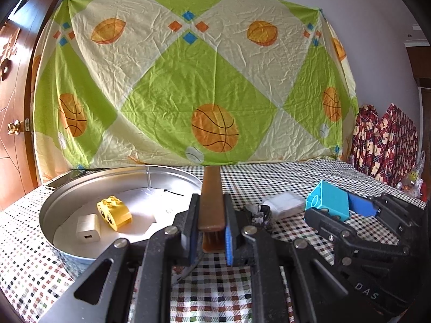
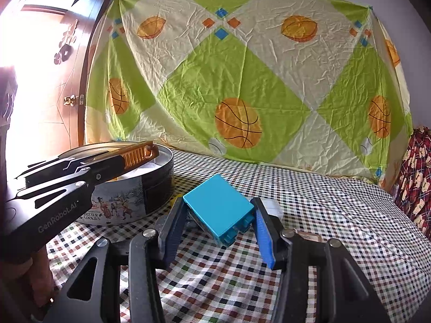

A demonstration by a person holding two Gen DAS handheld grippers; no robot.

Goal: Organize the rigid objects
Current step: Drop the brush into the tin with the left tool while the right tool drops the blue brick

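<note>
My left gripper [image 1: 211, 215] is shut on a brown comb [image 1: 212, 196] and holds it over the right rim of a round metal cookie tin [image 1: 80, 185]. In the tin lie a yellow toy brick [image 1: 114, 212] and a white charger plug [image 1: 87, 228]. My right gripper [image 2: 219, 215] is shut on a cyan toy brick [image 2: 218, 207], tilted a little above the checked tablecloth [image 2: 336, 215]. In the right wrist view the left gripper [image 2: 129, 158] holds the comb [image 2: 137, 153] above the tin [image 2: 150, 185]. The cyan brick also shows in the left wrist view [image 1: 327, 200].
A white packet [image 1: 285, 202] and a small dark object [image 1: 260, 214] lie on the cloth between the tin and the right gripper. A patterned sheet [image 1: 188, 80] hangs behind. A wooden door [image 1: 13, 107] stands left; red patterned fabric [image 1: 382, 140] lies at the far right.
</note>
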